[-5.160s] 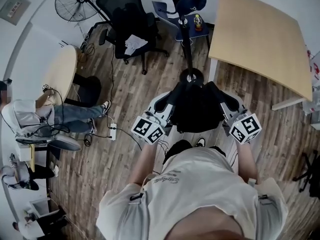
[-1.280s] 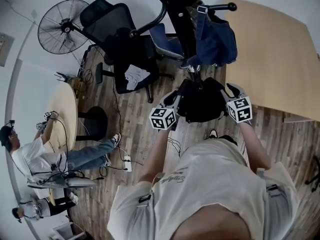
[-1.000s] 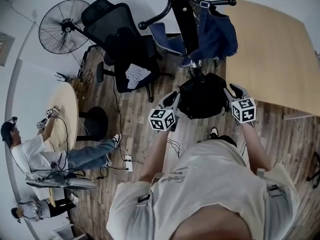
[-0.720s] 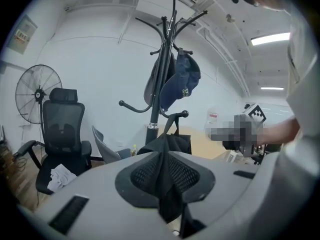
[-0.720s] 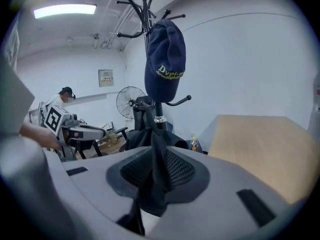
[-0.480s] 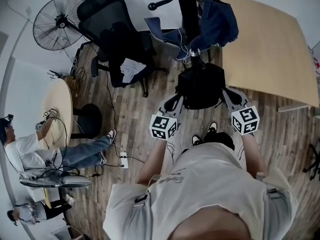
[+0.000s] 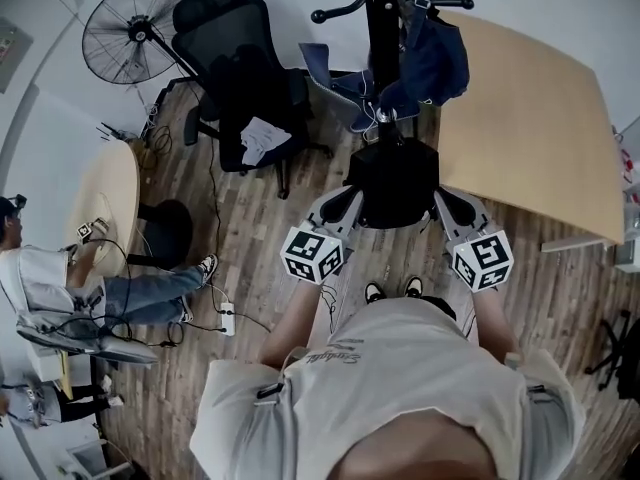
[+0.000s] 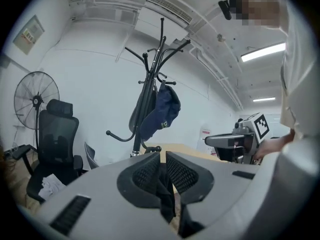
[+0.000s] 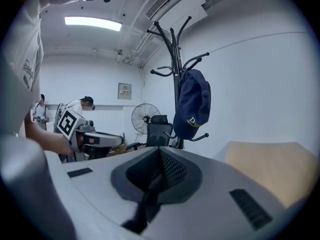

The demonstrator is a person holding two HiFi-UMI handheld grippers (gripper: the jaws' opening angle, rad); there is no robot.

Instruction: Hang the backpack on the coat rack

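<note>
A black backpack (image 7: 392,183) hangs between my two grippers in the head view, just in front of the coat rack (image 7: 383,18). My left gripper (image 7: 345,201) is shut on a black backpack strap (image 8: 166,196), pinched between its pads. My right gripper (image 7: 447,204) is also shut, with a black strap (image 9: 144,204) caught in its jaws. The rack's black pole and curved hooks (image 8: 150,81) rise ahead of both grippers, carrying a dark blue bag (image 9: 192,104). That blue bag (image 7: 432,60) hangs on the rack's right side.
A black office chair (image 7: 245,78) and a standing fan (image 7: 130,33) stand left of the rack. A large wooden table (image 7: 530,118) lies to the right. A person sits by a round table (image 7: 100,193) at the left, with cables and a power strip (image 7: 226,320) on the floor.
Both grippers have risen with the backpack, which now hangs higher before the rack. The head view has shifted, so the rack's top sits at the frame's upper edge.
</note>
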